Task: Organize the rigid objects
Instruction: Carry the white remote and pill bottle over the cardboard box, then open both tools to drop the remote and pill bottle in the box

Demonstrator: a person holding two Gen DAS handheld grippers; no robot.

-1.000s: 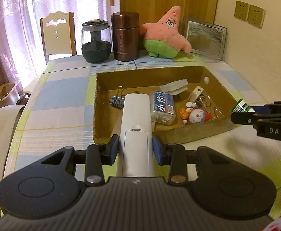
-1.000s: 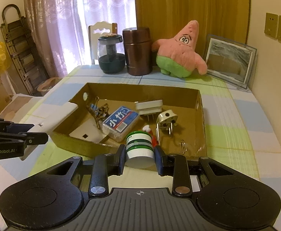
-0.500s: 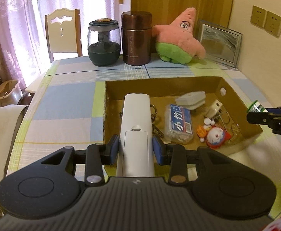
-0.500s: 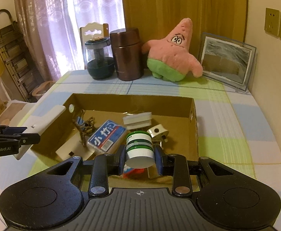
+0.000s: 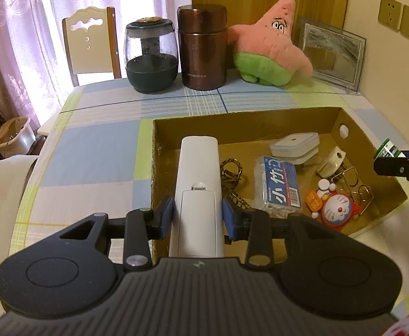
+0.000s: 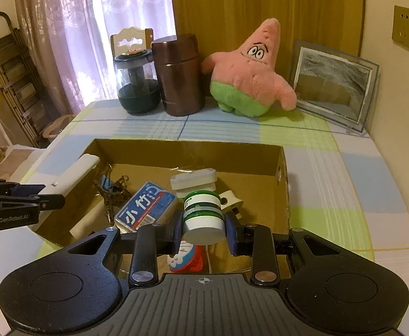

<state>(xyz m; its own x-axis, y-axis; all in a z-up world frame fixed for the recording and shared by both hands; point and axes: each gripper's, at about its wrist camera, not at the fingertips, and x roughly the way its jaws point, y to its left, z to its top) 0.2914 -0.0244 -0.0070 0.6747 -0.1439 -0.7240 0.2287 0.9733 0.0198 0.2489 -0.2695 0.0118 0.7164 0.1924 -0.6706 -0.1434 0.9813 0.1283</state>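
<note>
two grippers, two loads over the cardboard box

a long white plastic remote-shaped device (image 5: pixel 197 196) is clamped between the blue pads of the left gripper (image 5: pixel 198 218), its far end reaching over the left part of the open brown cardboard box (image 5: pixel 232 117). a small white bottle with a green label and ribbed white cap (image 6: pixel 203 217) is gripped sideways by the right gripper (image 6: pixel 203 231), above the box's near right area.

inside the box are seen a blue-and-red labelled clear plastic case (image 5: pixel 278 189), a flat white rectangular container (image 5: pixel 294 145), a round blue-and-white cartoon cat charm (image 5: pixel 337 210) and a cluster of patterned binder clips (image 5: pixel 232 173) (partly hidden by the device). the box rests on a table covered by a pastel checked cloth (image 5: pixel 92 145).
</note>
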